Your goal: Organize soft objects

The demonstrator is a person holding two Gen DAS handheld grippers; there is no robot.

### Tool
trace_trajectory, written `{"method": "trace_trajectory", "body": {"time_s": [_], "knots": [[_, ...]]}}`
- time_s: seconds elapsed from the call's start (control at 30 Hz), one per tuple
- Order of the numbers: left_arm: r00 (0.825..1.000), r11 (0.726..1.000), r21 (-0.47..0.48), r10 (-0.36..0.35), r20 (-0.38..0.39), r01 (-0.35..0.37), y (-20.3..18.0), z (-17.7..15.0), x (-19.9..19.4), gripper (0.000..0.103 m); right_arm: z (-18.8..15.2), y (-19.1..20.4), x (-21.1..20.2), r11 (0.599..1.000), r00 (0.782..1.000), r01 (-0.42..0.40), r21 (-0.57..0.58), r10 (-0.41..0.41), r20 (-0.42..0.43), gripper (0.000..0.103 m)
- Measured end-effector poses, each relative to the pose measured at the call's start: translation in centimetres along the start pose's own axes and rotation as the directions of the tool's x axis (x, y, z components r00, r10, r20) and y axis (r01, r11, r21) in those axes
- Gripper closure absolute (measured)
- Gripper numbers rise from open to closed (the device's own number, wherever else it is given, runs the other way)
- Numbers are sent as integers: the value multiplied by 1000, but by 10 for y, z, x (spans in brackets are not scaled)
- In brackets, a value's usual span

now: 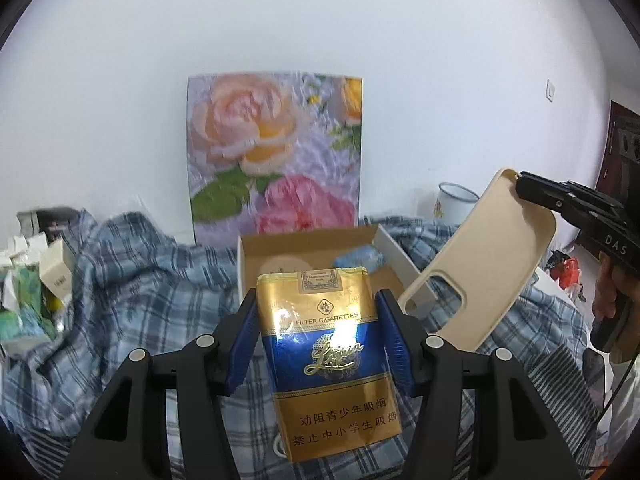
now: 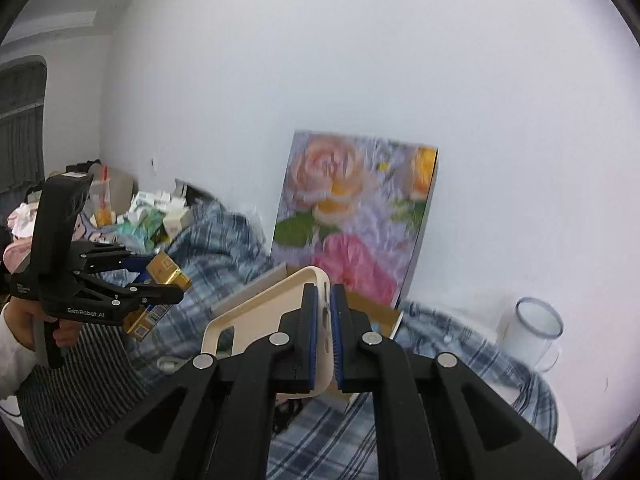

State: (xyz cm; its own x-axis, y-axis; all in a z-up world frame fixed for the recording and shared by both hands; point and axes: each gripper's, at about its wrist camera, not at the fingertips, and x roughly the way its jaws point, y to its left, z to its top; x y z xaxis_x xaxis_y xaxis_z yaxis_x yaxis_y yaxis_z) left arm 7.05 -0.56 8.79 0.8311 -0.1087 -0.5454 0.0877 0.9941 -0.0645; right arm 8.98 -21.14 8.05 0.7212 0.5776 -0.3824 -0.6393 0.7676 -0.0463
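The left tongs (image 1: 320, 344) are clamped across the width of a soft cigarette pack (image 1: 328, 360), one blue pad on each long side. In the left wrist view the pack stands with its long axis running from 6 to 12 o'clock, printed face toward the camera, sealed top end up at 12 and tipped slightly toward 11. It is held in the air above a blue plaid cloth (image 1: 132, 300) that covers the surface below.

The right tongs (image 2: 324, 340) are pressed together on the thin edge of a cream phone case (image 2: 264, 304). In the right wrist view the case lies with its long axis from about 4 toward 10 o'clock, hollow side facing up, and the camera cut-out at the 8 o'clock end. In the left wrist view the same case slants from 7 to 1 o'clock, with the cut-out at its lower end.

Just behind the pack, at 12 o'clock, sits an open cardboard box (image 1: 248, 256) holding a light-blue bundle (image 1: 358, 262). A flower painting (image 1: 276, 160) leans on the white wall behind it. A white enamel mug (image 1: 452, 200) stands at 2 o'clock of the box. A clear plastic cup (image 2: 532, 332) stands at 3 o'clock in the right wrist view.
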Motion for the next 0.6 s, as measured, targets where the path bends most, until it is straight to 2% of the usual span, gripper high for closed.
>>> {"method": "trace_trajectory", "body": {"time_s": [0.23, 0.37, 0.6], "knots": [[996, 999, 30, 33, 81, -36, 0, 29, -23, 44, 30, 4, -19, 1000, 996, 19, -24, -17, 85, 97], [992, 998, 51, 34, 119, -41, -4, 43, -33, 44, 45, 7, -31, 998, 987, 53, -38, -46, 156, 97], [982, 995, 77, 42, 185, -57, -12, 70, -42, 44, 66, 8, -38, 995, 970, 89, -43, -77, 229, 97]]}}
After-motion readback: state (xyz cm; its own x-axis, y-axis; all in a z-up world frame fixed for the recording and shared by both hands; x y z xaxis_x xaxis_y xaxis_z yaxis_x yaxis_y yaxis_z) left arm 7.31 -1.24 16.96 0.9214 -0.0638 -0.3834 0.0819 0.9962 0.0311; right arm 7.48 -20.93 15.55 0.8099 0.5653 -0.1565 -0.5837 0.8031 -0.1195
